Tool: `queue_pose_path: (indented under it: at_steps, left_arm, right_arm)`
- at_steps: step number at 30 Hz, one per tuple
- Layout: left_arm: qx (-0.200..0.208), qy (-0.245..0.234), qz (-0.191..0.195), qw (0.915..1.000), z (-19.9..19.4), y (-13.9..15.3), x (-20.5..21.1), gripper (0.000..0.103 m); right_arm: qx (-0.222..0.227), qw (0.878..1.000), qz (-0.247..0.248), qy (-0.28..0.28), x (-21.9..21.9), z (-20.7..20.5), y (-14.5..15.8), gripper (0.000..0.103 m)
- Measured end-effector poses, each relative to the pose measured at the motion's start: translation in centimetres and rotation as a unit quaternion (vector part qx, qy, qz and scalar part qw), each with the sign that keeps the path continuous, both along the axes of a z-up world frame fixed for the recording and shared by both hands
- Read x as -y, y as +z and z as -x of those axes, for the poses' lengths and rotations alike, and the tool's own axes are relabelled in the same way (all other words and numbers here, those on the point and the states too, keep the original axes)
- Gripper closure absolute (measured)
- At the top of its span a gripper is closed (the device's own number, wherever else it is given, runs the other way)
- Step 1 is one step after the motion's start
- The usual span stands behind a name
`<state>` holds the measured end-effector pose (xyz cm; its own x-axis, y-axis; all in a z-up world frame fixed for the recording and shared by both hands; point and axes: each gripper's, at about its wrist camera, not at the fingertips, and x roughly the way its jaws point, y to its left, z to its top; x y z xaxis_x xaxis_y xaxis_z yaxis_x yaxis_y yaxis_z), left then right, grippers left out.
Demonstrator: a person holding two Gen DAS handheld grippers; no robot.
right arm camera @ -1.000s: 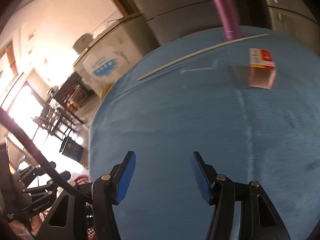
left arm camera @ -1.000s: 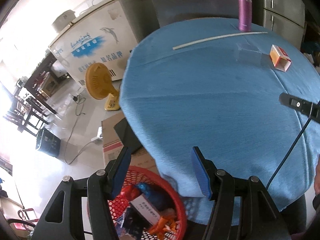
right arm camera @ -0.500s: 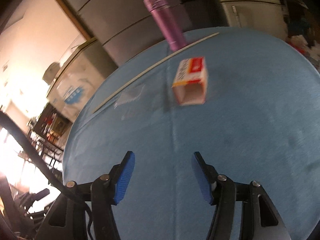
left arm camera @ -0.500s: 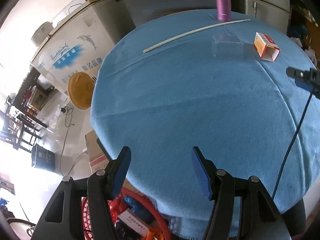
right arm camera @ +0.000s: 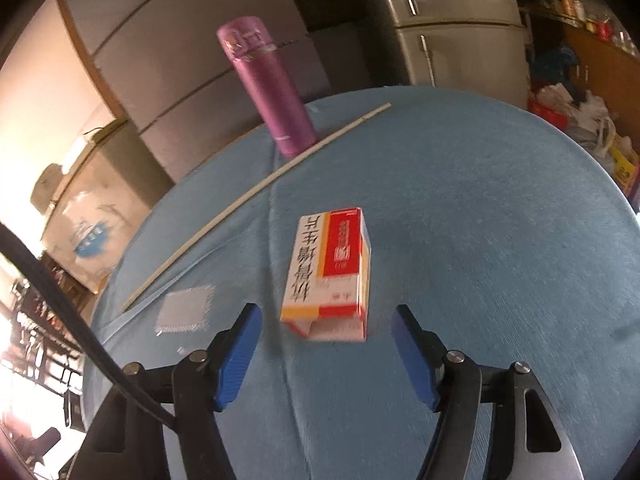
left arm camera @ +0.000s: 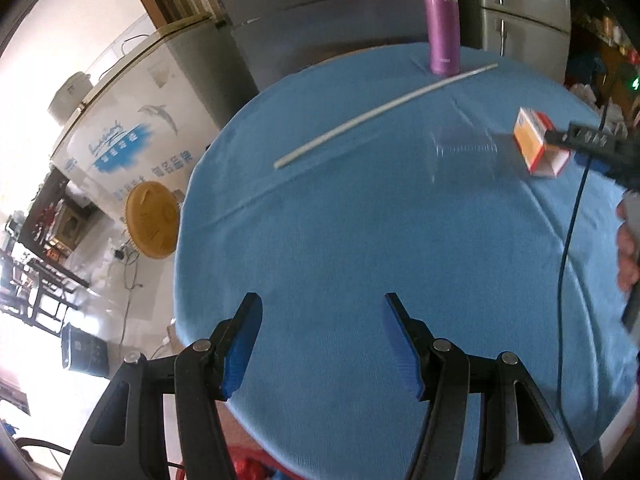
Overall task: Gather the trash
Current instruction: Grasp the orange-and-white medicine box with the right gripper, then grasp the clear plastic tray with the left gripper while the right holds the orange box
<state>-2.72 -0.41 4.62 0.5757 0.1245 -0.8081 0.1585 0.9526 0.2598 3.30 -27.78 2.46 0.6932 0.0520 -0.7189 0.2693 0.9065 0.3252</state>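
The right gripper point(right arm camera: 326, 346) is opening its jaws; the empty red-and-white carton point(right arm camera: 330, 276) lies on the blue tablecloth point(right arm camera: 480, 220) just beyond the pads, untouched. The left gripper point(left arm camera: 320, 344) hangs with fingers apart, gripping nothing.

A plain blue cloth point(right arm camera: 480, 240) is seen over the table. The carton point(right arm camera: 328, 276) is printed white, red and orange-yellow with dark characters. The flask point(right arm camera: 272, 92) is purple, the thin rod point(right arm camera: 240, 204) cream, and the gripper pads point(right arm camera: 236, 356) blue.
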Motion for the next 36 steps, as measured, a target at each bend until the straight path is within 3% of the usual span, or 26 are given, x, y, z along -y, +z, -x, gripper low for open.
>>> queue_pose_path:
  at_steps: [5,9,10,11,12,18,24,27,30,32,36]
  left_arm:
    - [0.013,-0.044,0.024,0.9987,-3.3,0.6,1.0,0.041]
    - [0.001,-0.100,0.055,0.9935,-5.9,0.1,2.5,0.041]
    - [-0.002,-0.108,0.061,0.9922,-6.4,0.0,2.7,0.041]
    - [-0.005,-0.118,0.068,0.9906,-7.0,-0.2,3.1,0.041]
    - [-0.007,-0.128,0.075,0.9889,-7.6,-0.3,3.5,0.041]
    - [-0.020,-0.170,0.101,0.9801,-10.1,-0.6,5.7,0.041]
    - [-0.042,-0.226,0.132,0.9642,-12.8,-0.1,7.3,0.039]
    - [-0.058,-0.228,0.157,0.9591,-14.9,-0.1,7.8,0.028]
    - [-0.067,-0.216,0.185,0.9564,-16.8,-0.2,8.1,0.028]
    - [-0.085,-0.221,0.212,0.9480,-17.9,-0.6,8.5,0.028]
    - [-0.106,-0.227,0.219,0.9429,-18.1,-2.3,9.7,0.028]
  right_arm:
    - [-0.014,1.000,0.002,-0.011,-0.5,-1.8,-1.2,0.032]
    - [-0.020,1.000,0.013,-0.018,-0.9,-2.2,-2.0,0.033]
    - [-0.019,0.999,0.024,-0.020,-0.9,-2.3,-2.2,0.040]
    - [-0.019,0.999,0.033,-0.021,-1.0,-2.2,-2.3,0.053]
    - [-0.020,0.999,0.043,-0.020,-1.1,-2.3,-2.4,0.053]
    - [0.006,1.000,0.014,-0.022,0.1,-1.4,-3.0,0.053]
    - [0.038,0.999,-0.020,-0.005,0.6,0.5,-3.4,0.053]
    - [0.059,0.998,-0.037,-0.005,0.9,1.1,-3.6,0.053]
    - [0.076,0.996,-0.053,-0.003,1.2,1.4,-3.6,0.053]
    - [0.076,0.995,-0.062,-0.005,1.4,1.5,-3.8,0.053]
    - [0.088,0.993,-0.076,-0.012,2.0,1.7,-3.9,0.053]
